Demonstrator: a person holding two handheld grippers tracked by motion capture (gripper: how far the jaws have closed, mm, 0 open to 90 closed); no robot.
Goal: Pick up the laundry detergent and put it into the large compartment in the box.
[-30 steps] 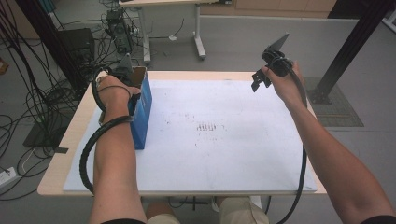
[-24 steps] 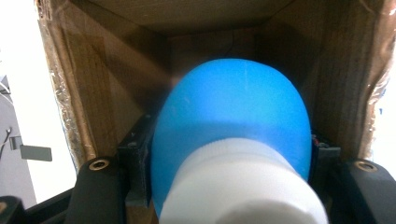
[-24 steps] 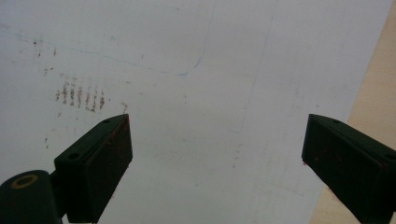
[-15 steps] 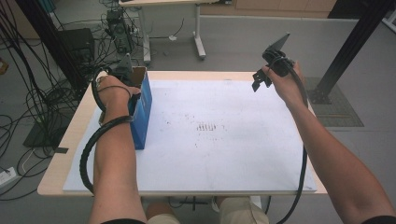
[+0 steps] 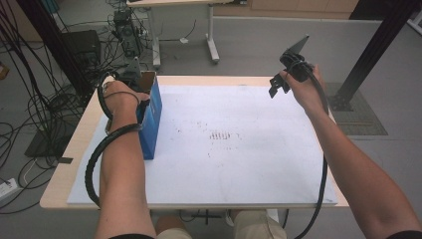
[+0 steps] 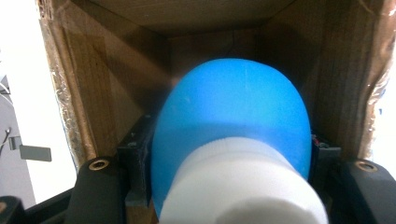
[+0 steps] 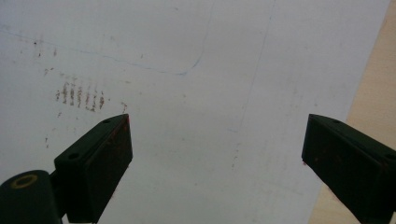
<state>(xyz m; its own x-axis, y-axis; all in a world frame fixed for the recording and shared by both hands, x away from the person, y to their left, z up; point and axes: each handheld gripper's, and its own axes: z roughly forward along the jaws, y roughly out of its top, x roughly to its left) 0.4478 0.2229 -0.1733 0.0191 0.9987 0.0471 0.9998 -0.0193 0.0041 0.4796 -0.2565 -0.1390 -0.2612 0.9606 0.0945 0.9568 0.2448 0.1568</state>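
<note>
Broadly, the white-covered surface point(image 5: 239, 164) lies almost bare, with only faint brown smudges point(image 5: 219, 135) near its middle. At its left edge stands a blue box point(image 5: 152, 119), long axis running away from the person, open at the top with brown cardboard walls inside. The left gripper point(image 5: 130, 74) is down in that opening at the far end. In the left gripper view its jaws close on a blue rounded object with a white ribbed neck point(image 6: 233, 154), perhaps a bottle, neck toward the camera and rounded end pointing deeper into the box. The cardboard walls point(image 6: 93, 84) crowd close on both sides, so any lift probably has to go straight back out along the box's opening.

The right gripper point(image 5: 286, 82) is held above the surface's far right corner, well apart from the box. Its jaws stand wide open and hold nothing, over bare white sheet.
</note>
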